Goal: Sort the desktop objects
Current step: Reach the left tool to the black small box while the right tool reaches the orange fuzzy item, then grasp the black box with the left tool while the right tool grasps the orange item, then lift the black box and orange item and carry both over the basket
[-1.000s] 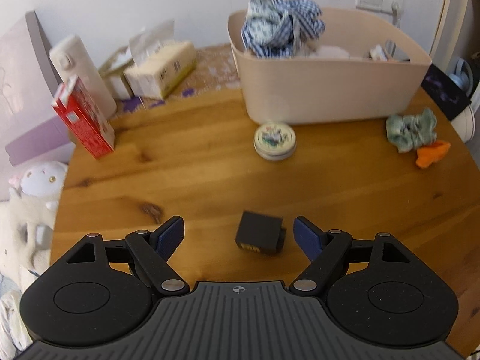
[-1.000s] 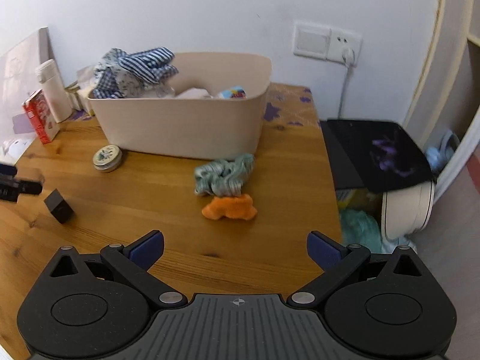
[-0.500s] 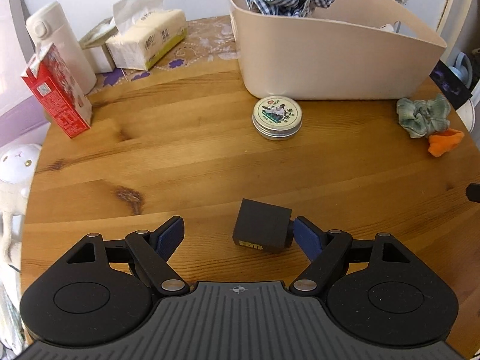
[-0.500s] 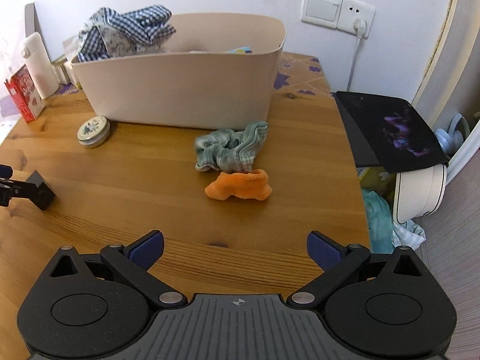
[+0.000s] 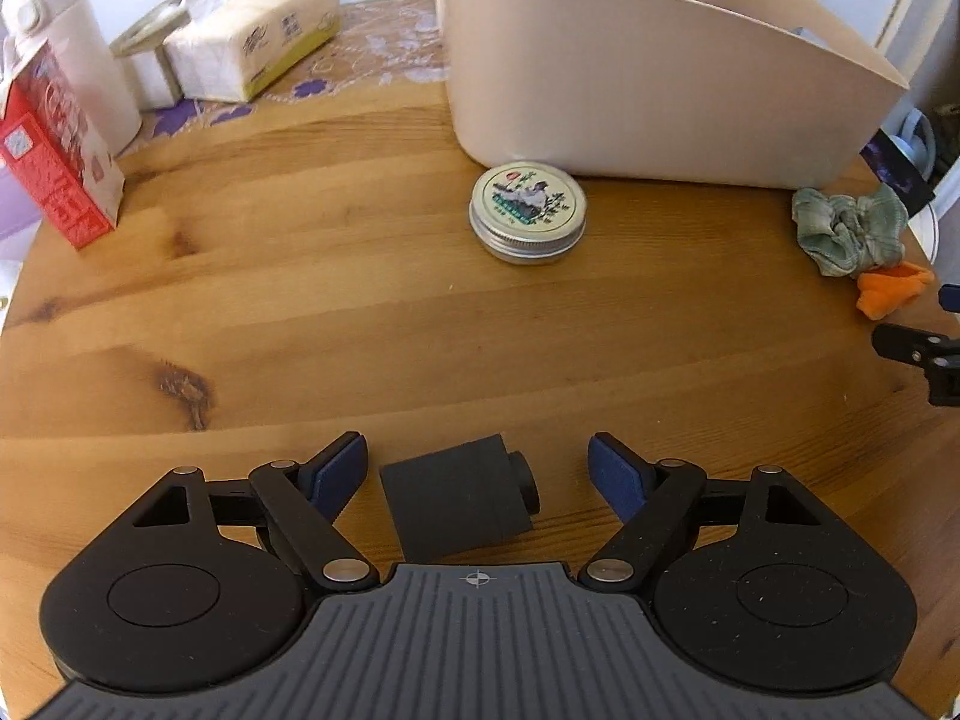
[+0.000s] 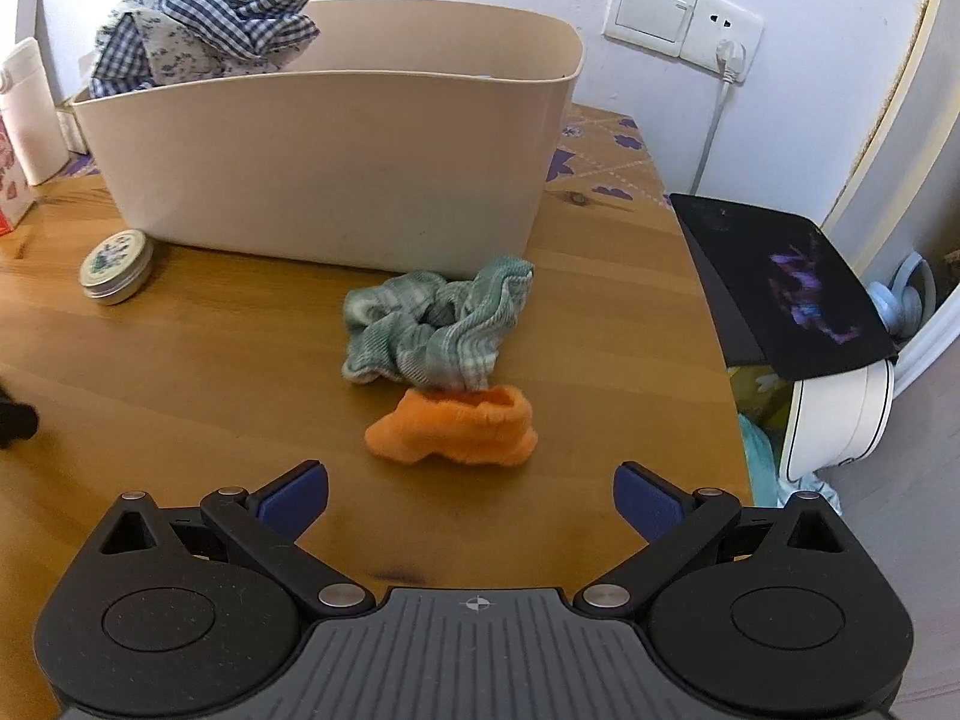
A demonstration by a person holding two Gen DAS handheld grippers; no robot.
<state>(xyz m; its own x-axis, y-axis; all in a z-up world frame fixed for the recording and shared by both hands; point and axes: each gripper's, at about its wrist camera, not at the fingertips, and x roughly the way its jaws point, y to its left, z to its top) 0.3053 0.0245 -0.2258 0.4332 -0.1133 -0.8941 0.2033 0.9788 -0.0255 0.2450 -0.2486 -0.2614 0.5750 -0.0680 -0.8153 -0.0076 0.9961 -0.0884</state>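
- Low in the left wrist frame, the left gripper (image 5: 477,474) is spread wide around a small black block (image 5: 456,504), touching neither flat side; rigid and probably light, best pinched across those sides.
- The right gripper (image 6: 471,495) is spread and empty, just short of the orange sock (image 6: 456,432): soft, take it mid-bunch.
- Above that sits the green sock (image 6: 432,330).
- Farthest back, the beige bin (image 6: 336,162).
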